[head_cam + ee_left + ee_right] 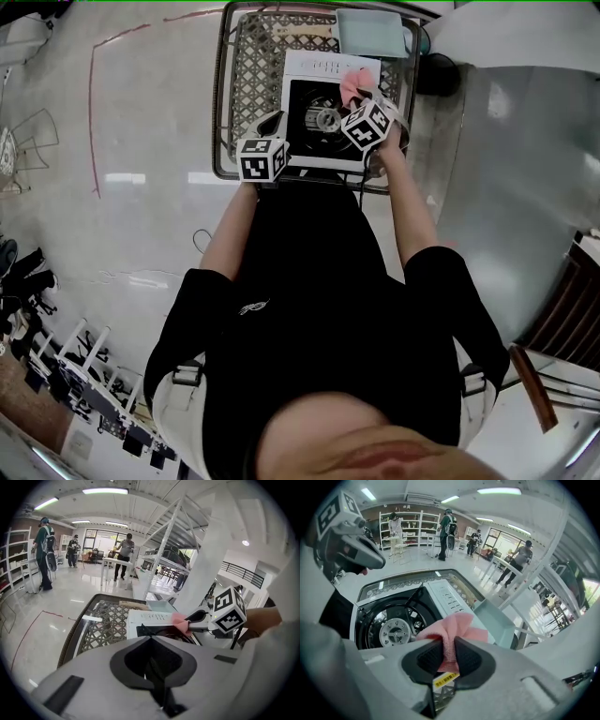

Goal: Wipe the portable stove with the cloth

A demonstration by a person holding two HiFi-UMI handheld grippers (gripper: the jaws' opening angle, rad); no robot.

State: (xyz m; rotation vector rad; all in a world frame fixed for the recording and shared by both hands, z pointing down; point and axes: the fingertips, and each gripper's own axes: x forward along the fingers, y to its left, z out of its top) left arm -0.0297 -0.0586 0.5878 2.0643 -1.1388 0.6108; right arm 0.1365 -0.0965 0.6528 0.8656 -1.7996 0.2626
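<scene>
The portable stove (323, 112) is white with a black round burner (393, 630) and sits on a wicker table. My right gripper (449, 656) is shut on a bunched pink cloth (452, 627), which hangs over the stove's far right part by the white control strip (450, 599). In the head view the cloth (354, 82) shows just beyond the right gripper (361, 96). My left gripper (272, 122) hovers at the stove's near left corner. Its jaws (154, 665) stand together with nothing between them. The left gripper view shows the cloth (179, 619) in the right gripper (197, 617).
The stove rests on a glass-topped wicker table (220, 94). A light blue tray (373, 33) lies at the table's far right corner. A white metal frame and counter (525, 56) stand to the right. Several people (44, 550) and shelves are far off across the glossy floor.
</scene>
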